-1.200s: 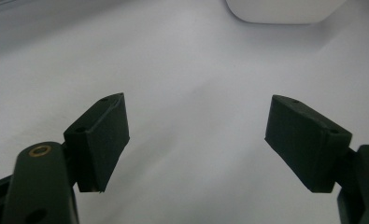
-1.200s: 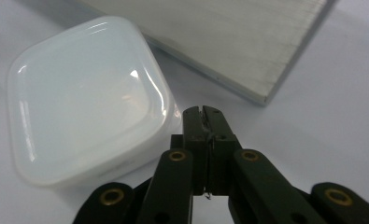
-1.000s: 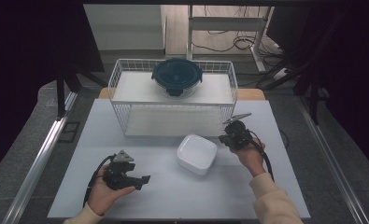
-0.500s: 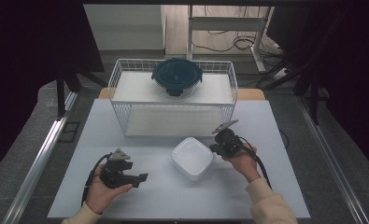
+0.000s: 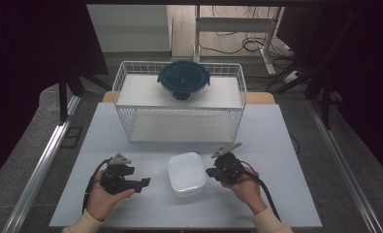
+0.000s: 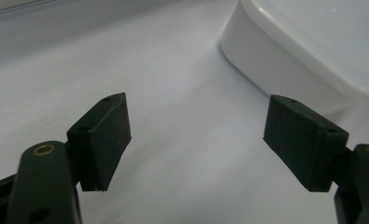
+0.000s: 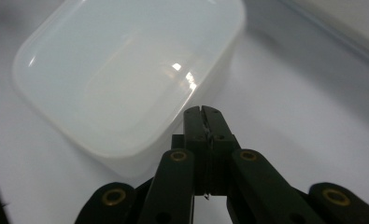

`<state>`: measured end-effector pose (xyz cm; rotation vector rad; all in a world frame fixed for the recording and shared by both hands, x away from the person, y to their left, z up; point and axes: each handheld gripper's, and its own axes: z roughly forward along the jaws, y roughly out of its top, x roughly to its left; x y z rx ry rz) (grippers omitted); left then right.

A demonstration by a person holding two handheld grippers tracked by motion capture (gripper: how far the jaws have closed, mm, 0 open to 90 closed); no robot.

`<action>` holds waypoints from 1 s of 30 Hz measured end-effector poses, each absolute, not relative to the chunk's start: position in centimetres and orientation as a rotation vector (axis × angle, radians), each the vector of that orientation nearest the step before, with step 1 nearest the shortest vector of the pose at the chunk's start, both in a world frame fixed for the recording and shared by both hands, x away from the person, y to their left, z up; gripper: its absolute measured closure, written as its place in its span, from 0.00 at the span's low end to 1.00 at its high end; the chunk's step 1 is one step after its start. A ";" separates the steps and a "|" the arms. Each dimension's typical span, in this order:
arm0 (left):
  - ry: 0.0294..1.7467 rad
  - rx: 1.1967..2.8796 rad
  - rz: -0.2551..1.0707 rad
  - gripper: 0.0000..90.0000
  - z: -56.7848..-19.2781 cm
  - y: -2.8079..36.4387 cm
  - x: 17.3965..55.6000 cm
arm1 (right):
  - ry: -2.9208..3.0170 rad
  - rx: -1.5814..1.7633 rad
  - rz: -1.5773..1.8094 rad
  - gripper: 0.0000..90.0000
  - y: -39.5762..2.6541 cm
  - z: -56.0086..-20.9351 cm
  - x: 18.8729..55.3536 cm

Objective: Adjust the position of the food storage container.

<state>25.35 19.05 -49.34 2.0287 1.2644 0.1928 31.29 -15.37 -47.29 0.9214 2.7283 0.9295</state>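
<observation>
A white square plastic container [image 5: 186, 173] with its lid on sits on the white table near the front middle. My right gripper [image 5: 209, 172] is shut with nothing between its jaws. Its closed tip [image 7: 203, 112] is against the right side of the container [image 7: 126, 74]. My left gripper [image 5: 144, 183] lies low on the table to the container's left and points at it. It stands open [image 6: 196, 140] with nothing between the pads, and a corner of the container [image 6: 313, 51] lies just beyond its right pad [image 6: 303, 140].
A white wire basket [image 5: 179, 124] stands across the back half of the table. A dark round lidded container [image 5: 183, 80] sits on its top shelf. Bare table [image 5: 286, 145] lies to the right of my right hand and along the front edge.
My right gripper has moved left and nearer the front edge, and the white container has slid the same way with it. The left gripper has stayed put.
</observation>
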 end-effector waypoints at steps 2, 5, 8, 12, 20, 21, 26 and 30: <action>1.266 2.023 0.195 0.25 -49.3 19.2 25.3 | 2.747 0.894 0.950 1.00 -14.8 -47.6 30.3; 1.269 2.011 0.196 0.26 -49.2 19.5 25.3 | 2.771 0.872 0.977 1.00 -14.1 -47.9 29.2; 1.273 2.001 0.193 0.26 -49.1 19.6 25.3 | 2.796 0.845 0.980 1.00 -13.6 -48.2 28.6; 1.273 1.989 0.191 0.26 -48.9 19.8 25.3 | 2.777 0.854 0.990 0.99 -13.8 -48.2 28.7; 1.260 1.984 0.174 0.29 -49.0 19.9 25.4 | 2.623 1.014 1.131 0.99 -17.5 -46.6 28.8; 1.254 1.983 0.172 0.29 -49.0 19.9 25.3 | 2.612 1.032 1.146 0.99 -17.9 -46.6 28.7; 1.243 1.965 0.150 0.32 -48.9 20.0 25.2 | 2.567 1.122 1.240 0.79 -19.1 -46.7 28.5; 1.249 1.945 0.141 0.32 -48.8 20.3 25.1 | 2.465 1.221 1.254 0.44 -19.2 -46.7 28.6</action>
